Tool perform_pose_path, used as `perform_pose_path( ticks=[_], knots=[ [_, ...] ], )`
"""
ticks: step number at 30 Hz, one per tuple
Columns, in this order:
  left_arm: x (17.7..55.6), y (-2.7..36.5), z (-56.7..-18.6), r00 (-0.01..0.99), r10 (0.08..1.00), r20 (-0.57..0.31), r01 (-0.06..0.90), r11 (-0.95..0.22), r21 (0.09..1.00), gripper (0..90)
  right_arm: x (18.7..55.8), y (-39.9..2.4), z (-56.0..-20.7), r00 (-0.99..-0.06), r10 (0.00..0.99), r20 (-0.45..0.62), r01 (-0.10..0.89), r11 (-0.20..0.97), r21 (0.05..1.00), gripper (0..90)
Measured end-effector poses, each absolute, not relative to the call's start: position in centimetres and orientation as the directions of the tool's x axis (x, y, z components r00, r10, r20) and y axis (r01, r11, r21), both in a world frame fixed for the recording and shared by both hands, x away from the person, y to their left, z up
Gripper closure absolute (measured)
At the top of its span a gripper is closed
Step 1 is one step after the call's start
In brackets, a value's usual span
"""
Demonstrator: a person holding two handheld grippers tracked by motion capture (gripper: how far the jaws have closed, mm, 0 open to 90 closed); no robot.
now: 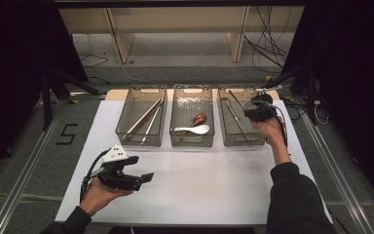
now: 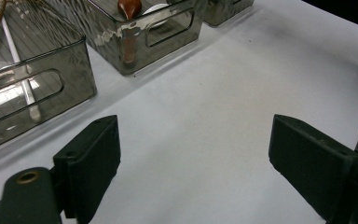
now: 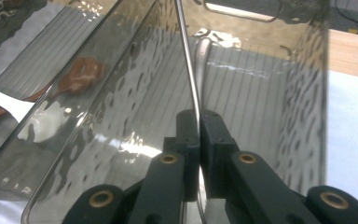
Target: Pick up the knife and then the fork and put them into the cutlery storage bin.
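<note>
right gripper: jaws pinched tight on a thin metal rod, up in the right bin at upper right of the high view | left gripper: jaws spread wide, nothing in them, lower left over the white table | middle bin has spoons
</note>
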State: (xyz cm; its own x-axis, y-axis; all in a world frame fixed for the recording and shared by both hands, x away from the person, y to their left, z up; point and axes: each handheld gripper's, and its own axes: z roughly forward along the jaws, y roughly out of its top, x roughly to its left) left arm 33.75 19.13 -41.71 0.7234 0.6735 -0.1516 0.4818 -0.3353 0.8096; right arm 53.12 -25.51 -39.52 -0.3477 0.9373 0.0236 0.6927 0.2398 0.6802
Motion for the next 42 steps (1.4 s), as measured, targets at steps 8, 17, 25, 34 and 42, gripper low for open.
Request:
perform_pose_path(
  ticks=[8,17,25,34,42],
  knots=[
    [33.7,19.2,-41.7,0.720,0.675,-0.162,0.487,-0.326,0.810,16.0,53.5,-24.7,-39.9,-0.372,0.928,0.030,0.690,0.254,0.678,62.0],
    [33.8,19.2,-41.7,0.719,0.677,-0.160,0.487,-0.325,0.811,15.9,52.5,-25.0,-39.1,-0.401,0.915,0.047,0.674,0.259,0.691,52.9],
    [33.8,19.2,-41.7,0.720,0.675,-0.161,0.483,-0.320,0.815,15.8,50.2,-24.3,-37.9,-0.456,0.884,0.108,0.631,0.235,0.739,42.8],
    [33.8,19.3,-41.6,0.717,0.678,-0.163,0.482,-0.312,0.819,15.8,46.7,-22.7,-37.9,-0.504,0.849,0.160,0.587,0.201,0.784,33.3],
    [33.9,19.2,-41.6,0.710,0.684,-0.167,0.484,-0.302,0.821,15.7,43.9,-22.2,-38.0,-0.531,0.828,0.180,0.548,0.173,0.818,29.6]
  ],
)
